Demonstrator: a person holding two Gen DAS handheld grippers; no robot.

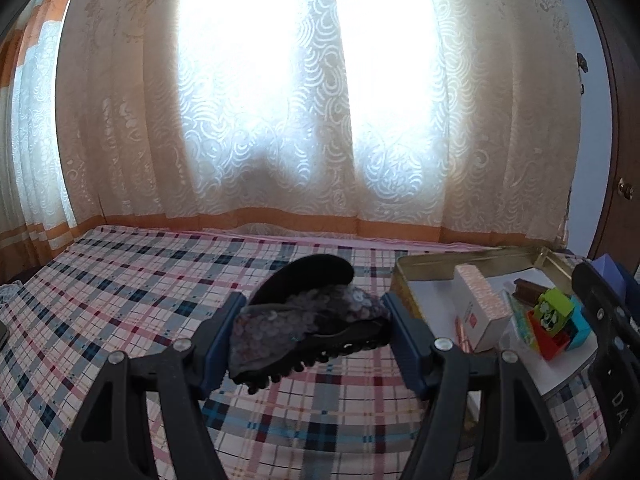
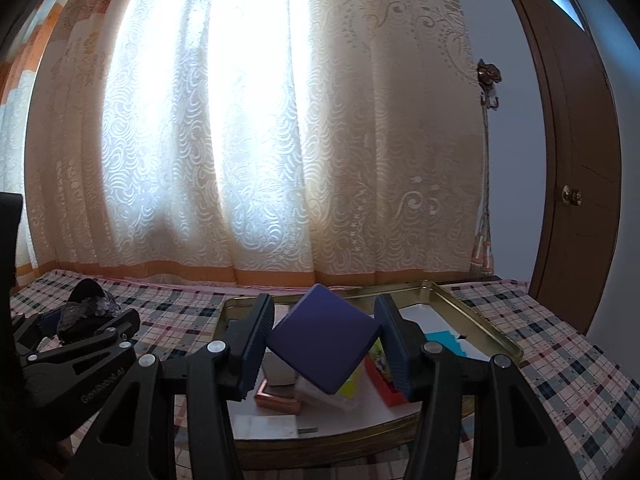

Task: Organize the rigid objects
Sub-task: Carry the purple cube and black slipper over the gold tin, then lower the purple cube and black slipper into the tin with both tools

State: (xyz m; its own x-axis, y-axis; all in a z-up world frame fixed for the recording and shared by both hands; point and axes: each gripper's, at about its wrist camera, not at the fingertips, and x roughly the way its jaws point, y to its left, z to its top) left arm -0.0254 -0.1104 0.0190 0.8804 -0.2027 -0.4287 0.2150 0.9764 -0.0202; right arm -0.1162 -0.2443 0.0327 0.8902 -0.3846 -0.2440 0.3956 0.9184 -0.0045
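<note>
Now left tool (image 1: 312, 336) clamps slipper (image 1: 308, 320); right tool (image 2: 326, 340) clamps purple box (image 2: 324, 340).

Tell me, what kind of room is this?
Most likely a bedroom at home: a plaid sheet covers what looks like a bed, lace curtains hang over a bright window, and a wooden door stands at the right.

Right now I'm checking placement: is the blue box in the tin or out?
Out: the right gripper holds the blue box tilted above the tin.
</note>
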